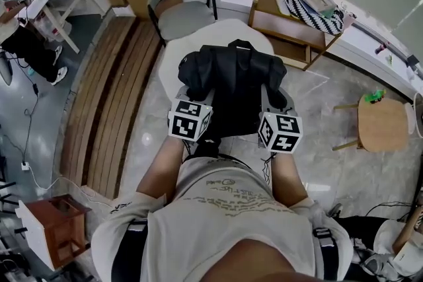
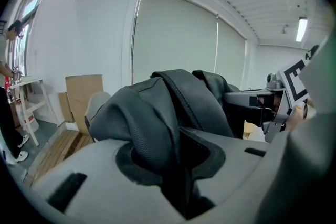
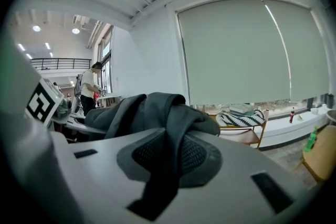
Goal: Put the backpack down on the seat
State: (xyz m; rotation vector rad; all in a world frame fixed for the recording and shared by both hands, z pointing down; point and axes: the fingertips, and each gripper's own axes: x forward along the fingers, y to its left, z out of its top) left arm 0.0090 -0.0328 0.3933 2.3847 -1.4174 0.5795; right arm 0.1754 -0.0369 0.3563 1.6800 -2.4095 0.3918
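Observation:
In the head view a black backpack (image 1: 231,79) hangs in front of me, over a white seat (image 1: 182,53) whose pale surface shows to its left and behind it. My left gripper (image 1: 200,99) grips the bag's left side; in the left gripper view a thick fold of the backpack (image 2: 157,118) is pinched between that gripper's (image 2: 178,170) jaws. My right gripper (image 1: 269,101) holds the right side, and in the right gripper view a dark strap of the backpack (image 3: 163,113) runs down through this gripper's (image 3: 163,170) shut jaws. Whether the bag's bottom touches the seat is hidden.
A grey armchair (image 1: 180,6) stands just beyond the white seat. A wooden shelf (image 1: 291,26) with a striped cushion is at the back right, a small round wooden table (image 1: 383,123) at the right. Wooden slats (image 1: 112,96) run along the left; a person (image 1: 30,46) stands far left.

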